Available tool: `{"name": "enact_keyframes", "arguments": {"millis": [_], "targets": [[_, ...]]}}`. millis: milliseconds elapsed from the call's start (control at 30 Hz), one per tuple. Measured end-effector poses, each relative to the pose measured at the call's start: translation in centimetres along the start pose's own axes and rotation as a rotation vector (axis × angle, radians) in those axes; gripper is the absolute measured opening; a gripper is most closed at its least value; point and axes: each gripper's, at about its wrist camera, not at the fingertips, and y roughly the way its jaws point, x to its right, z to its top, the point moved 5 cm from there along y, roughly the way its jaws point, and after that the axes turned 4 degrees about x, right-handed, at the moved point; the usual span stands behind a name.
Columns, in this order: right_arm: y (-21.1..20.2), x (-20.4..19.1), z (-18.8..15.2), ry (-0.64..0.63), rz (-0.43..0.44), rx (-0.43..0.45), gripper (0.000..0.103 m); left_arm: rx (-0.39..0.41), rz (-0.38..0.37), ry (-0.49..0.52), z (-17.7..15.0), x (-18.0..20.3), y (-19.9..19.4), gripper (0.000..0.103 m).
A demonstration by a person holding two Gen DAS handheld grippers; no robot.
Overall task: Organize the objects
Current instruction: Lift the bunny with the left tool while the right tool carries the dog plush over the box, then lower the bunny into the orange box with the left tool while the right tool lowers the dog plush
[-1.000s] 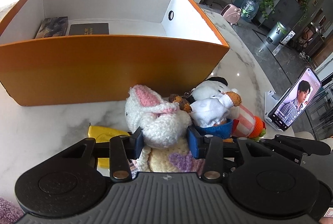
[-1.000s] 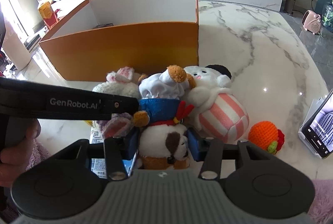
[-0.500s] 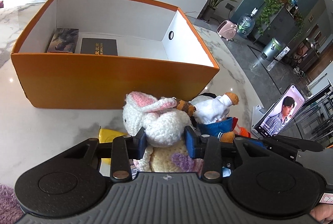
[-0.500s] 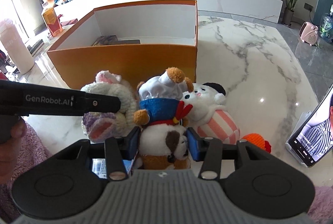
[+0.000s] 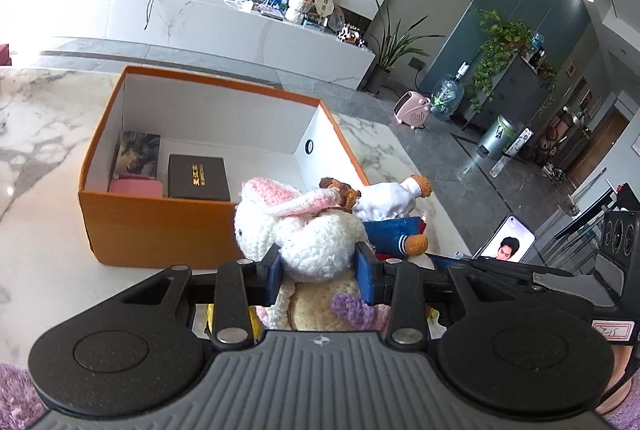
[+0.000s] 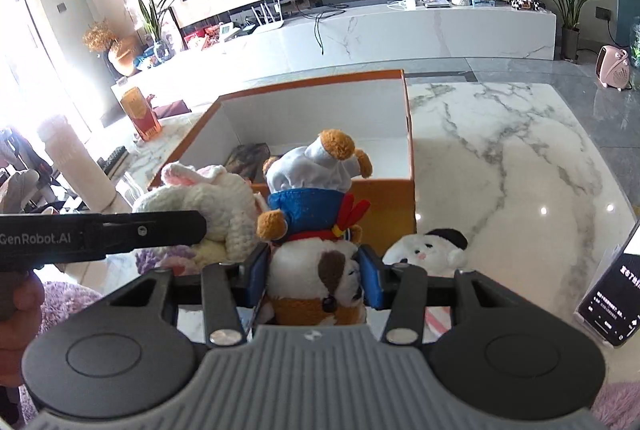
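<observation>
My left gripper [image 5: 318, 266] is shut on a white crocheted bunny [image 5: 304, 234] with pink ears, held in the air before the orange box [image 5: 160, 226]. Its blue pads press the bunny's sides. Just to the right, my right gripper [image 6: 314, 272] is shut on a plush dog [image 6: 308, 214] in a blue jacket and white hat, also lifted clear of the table. The two toys hang side by side, close to touching, near the box's front wall [image 6: 384, 198]. In the right wrist view the bunny [image 6: 216, 202] shows left of the dog.
Inside the box lie a dark box [image 5: 198, 178], a pink item [image 5: 136, 188] and a patterned box [image 5: 138, 154]. A white plush with a black cap [image 6: 428, 250] stays on the marble table [image 6: 520, 170]. A phone on a stand [image 6: 612, 302] is at the right.
Both grippers have risen with their toys, off the table and up above the level of the box's rim. The white plush and the orange crocheted toy stayed below.
</observation>
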Motion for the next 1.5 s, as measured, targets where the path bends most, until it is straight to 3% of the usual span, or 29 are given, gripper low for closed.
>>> {"name": "enact_keyframes", "arguments": {"millis": [367,533,733,1100,1500], "targets": [[1.1,-1.3,5.8,-0.006,0.044,0.103,0.050,0.106,0.038,0.086,5.9,-1.1,-0.3,0.042],[2.5,-1.0,8.3,0.017,0.054,0.129,0.050,0.117,0.059,0.131,7.8,-1.5,1.3,0.042],[5.5,-0.3,10.5,0.040,0.008,0.170,0.050,0.119,0.087,0.214,9.0,-1.5,3.8,0.042],[13.7,1.1,9.3,-0.048,-0.061,0.013,0.049,-0.025,0.120,0.263,6.8,-3.4,9.8,0.042],[16.9,3.7,7.3,-0.016,-0.093,-0.168,0.050,-0.131,0.064,0.229,5.0,-5.4,13.2,0.042]]}}
